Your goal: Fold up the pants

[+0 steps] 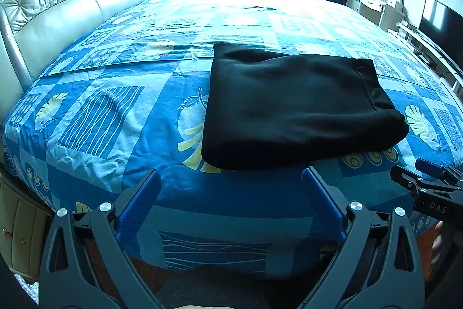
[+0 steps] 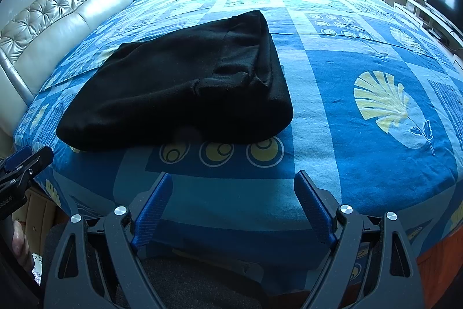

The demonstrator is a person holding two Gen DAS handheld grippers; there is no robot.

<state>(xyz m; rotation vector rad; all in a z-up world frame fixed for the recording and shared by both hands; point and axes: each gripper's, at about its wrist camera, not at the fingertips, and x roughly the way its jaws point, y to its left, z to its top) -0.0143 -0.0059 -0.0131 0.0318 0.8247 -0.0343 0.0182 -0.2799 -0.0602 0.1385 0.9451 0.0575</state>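
While the black pants [image 1: 298, 112] lie folded into a thick rectangle on the blue patterned bed cover [image 1: 115, 118], towards the near edge of the bed, both claws hang over that edge with nothing between their fingers. The left claw [image 1: 231, 178] stands wide apart, and so does the right claw [image 2: 233, 181]. On the right claw's black body, seen from the left wrist, the letters "DAS" can be read; the other print is too small.

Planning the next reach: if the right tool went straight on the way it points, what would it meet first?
Probably the bedspread, just short of the folded black pants. The right tool is open and empty; depth is uncertain.
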